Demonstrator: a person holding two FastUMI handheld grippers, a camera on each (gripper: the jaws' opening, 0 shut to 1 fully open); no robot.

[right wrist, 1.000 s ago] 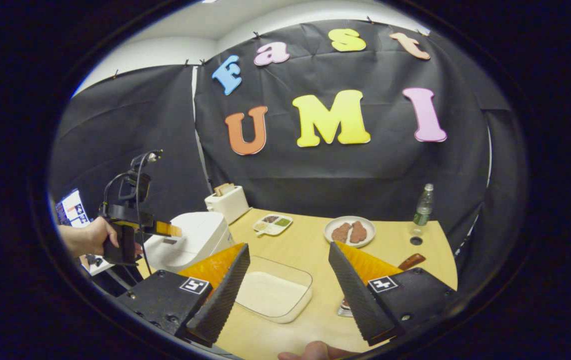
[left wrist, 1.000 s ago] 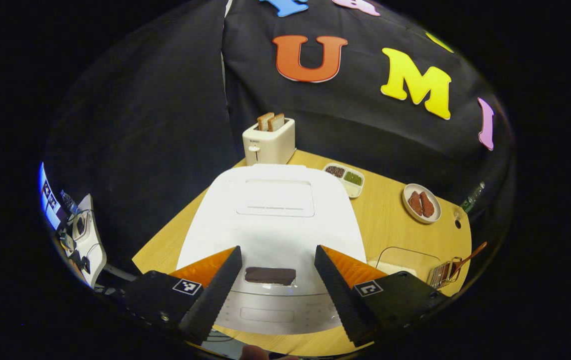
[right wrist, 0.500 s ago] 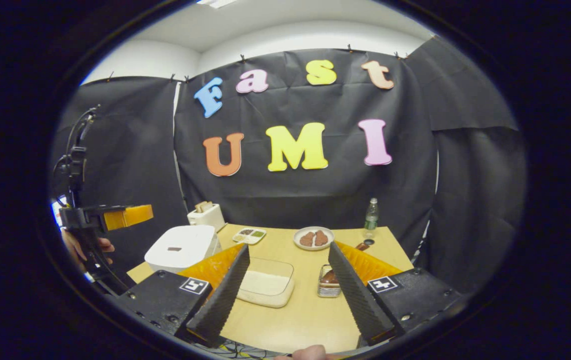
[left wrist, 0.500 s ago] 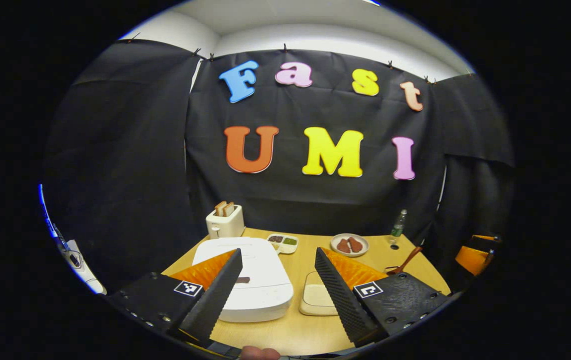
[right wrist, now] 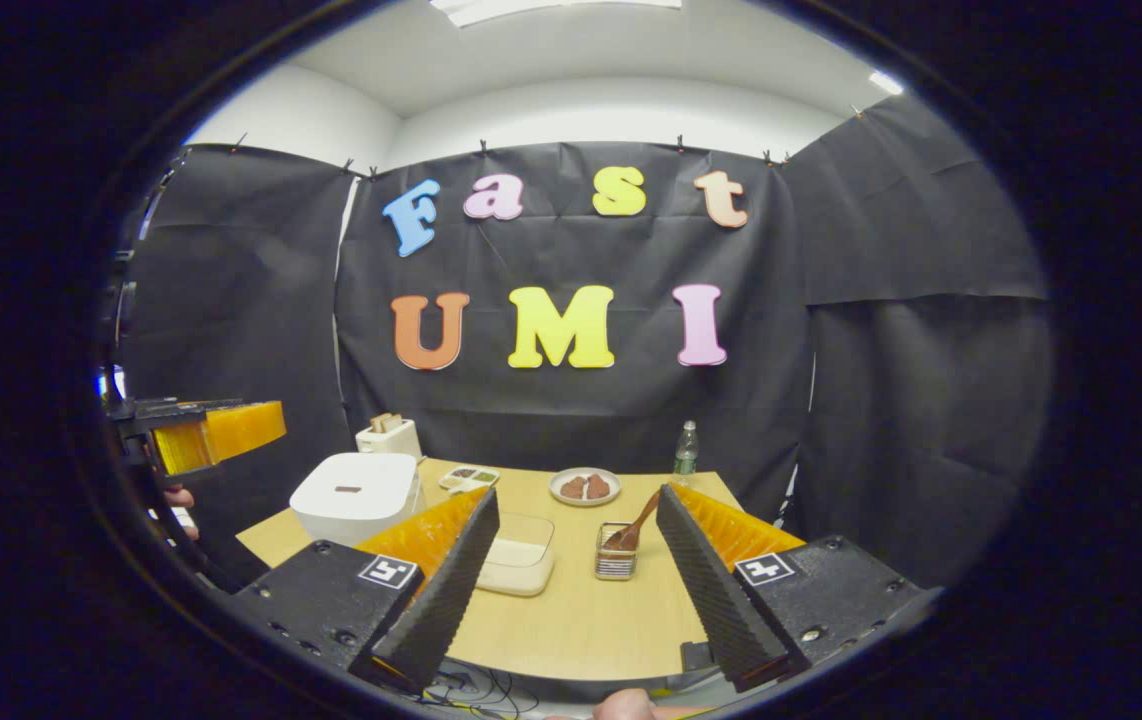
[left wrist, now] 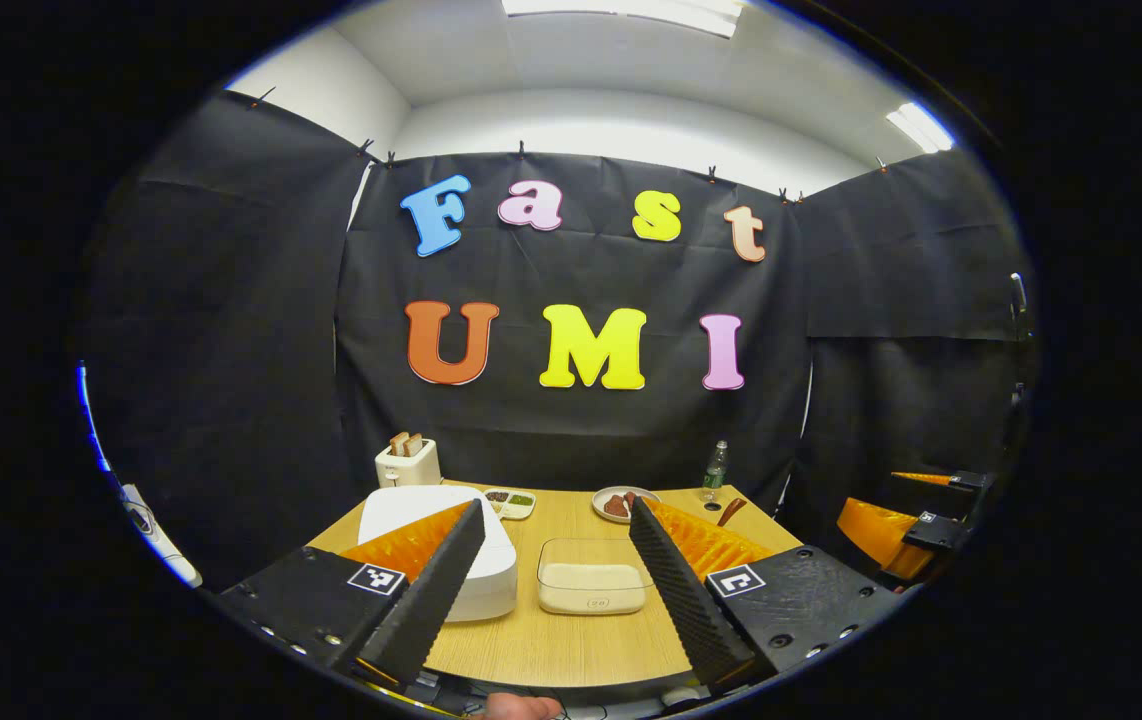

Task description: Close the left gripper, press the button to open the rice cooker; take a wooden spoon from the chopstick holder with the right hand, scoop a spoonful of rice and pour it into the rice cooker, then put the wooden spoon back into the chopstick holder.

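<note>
**Hidden and cut-off parts**

In the left gripper view, the rice cooker (left wrist: pixel 476 580) is partly covered by a finger (left wrist: pixel 431 590) of the left gripper (left wrist: pixel 556 590). The chopstick holder is concealed behind the other finger; just the wooden spoon (left wrist: pixel 731 511) handle is seen. The right gripper (left wrist: pixel 916 520) is cut off at the edge.

Both views look level from off the table's (left wrist: pixel 571 640) near edge toward the back wall at 12 o'clock, well back. They share the rice cooker (right wrist: pixel 351 495), toward 10 o'clock, and the rice container (left wrist: pixel 591 588).
</note>
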